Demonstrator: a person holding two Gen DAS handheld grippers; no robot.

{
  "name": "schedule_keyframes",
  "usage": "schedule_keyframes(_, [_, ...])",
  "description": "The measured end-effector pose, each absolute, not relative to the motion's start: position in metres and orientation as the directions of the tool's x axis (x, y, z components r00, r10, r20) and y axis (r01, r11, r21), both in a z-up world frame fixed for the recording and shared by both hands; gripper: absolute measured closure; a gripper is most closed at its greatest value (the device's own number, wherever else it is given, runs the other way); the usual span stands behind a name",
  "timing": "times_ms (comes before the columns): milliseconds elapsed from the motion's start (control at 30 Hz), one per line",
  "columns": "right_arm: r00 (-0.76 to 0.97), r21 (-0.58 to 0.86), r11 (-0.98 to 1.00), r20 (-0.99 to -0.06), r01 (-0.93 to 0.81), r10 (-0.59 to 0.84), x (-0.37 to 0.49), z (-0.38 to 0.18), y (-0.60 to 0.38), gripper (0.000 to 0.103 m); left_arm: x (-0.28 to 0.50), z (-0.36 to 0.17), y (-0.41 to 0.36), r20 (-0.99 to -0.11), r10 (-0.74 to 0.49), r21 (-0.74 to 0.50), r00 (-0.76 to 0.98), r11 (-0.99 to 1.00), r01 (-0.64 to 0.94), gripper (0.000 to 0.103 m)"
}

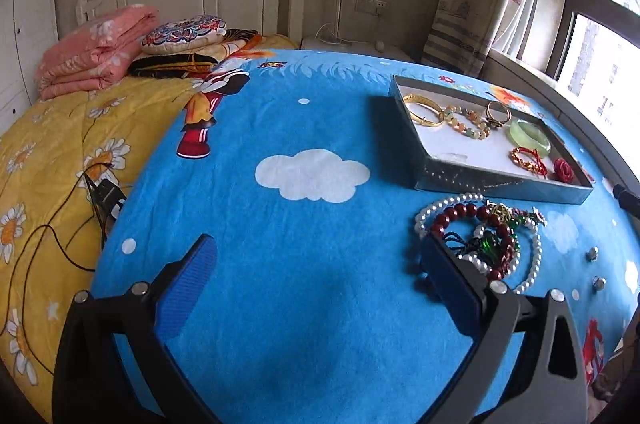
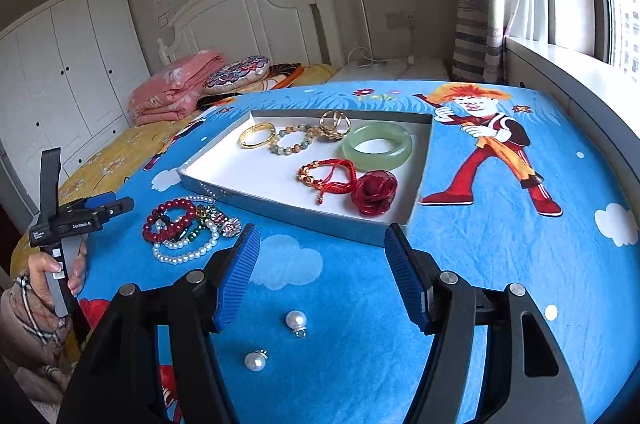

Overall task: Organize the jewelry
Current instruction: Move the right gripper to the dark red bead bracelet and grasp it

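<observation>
A shallow grey box [image 2: 280,205] [image 1: 492,183] on the blue blanket holds a gold bangle [image 2: 257,134], a bead bracelet [image 2: 294,139], a gold ring [image 2: 335,123], a green jade bangle [image 2: 377,146], a red cord bracelet [image 2: 326,177] and a red rose [image 2: 376,192]. A heap of pearl and dark red bead bracelets [image 2: 186,230] [image 1: 484,240] lies in front of the box. Two pearl earrings [image 2: 296,321] [image 2: 255,360] lie between my right gripper's jaws. My right gripper [image 2: 322,278] is open and empty. My left gripper [image 1: 320,280] is open and empty, its right finger beside the heap.
The blue cartoon blanket [image 1: 312,256] covers a table-like surface beside a bed with a yellow quilt [image 1: 48,159], folded pink bedding [image 1: 96,51] and a cushion. A black cable lies on the quilt. A window and curtain are on the right.
</observation>
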State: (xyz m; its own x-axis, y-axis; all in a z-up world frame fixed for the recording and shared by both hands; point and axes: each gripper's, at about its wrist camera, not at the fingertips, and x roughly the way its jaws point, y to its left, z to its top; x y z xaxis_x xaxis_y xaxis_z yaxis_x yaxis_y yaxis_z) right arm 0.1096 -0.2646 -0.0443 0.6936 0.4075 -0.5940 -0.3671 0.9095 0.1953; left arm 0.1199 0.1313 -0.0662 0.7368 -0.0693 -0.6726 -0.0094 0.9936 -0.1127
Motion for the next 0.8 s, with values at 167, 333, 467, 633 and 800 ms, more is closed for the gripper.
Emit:
schedule_keyframes(167, [0.661, 0.176, 0.893, -0.617, -0.414, 0.427, 0.108, -0.051, -0.233, 0.041, 0.128, -0.072, 0.131, -0.697, -0.094, -0.149, 0.711, 0.989, -0.015, 0.004])
schedule_keyframes(333, [0.608, 0.162, 0.86, -0.645, -0.484, 0.464, 0.104, -0.055, -0.199, 0.049, 0.127, -0.071, 0.128, -0.692, -0.1, -0.141, 0.715, 0.99, 0.001, 0.004])
schedule_keyframes(467, [0.523, 0.205, 0.807, -0.668, -0.554, 0.529, 0.104, -0.057, -0.165, 0.056, 0.127, -0.07, 0.131, -0.689, -0.106, -0.155, 0.717, 0.988, -0.003, 0.004])
schedule_keyframes(633, [0.389, 0.339, 0.751, -0.694, -0.566, 0.606, 0.119, -0.069, -0.129, 0.069, 0.124, -0.068, 0.133, -0.673, -0.11, -0.171, 0.731, 0.985, -0.009, 0.004])
schedule_keyframes(800, [0.346, 0.369, 0.747, -0.713, -0.553, 0.609, 0.133, -0.076, -0.107, 0.07, 0.122, -0.067, 0.136, -0.658, -0.133, -0.199, 0.741, 0.98, -0.001, 0.004])
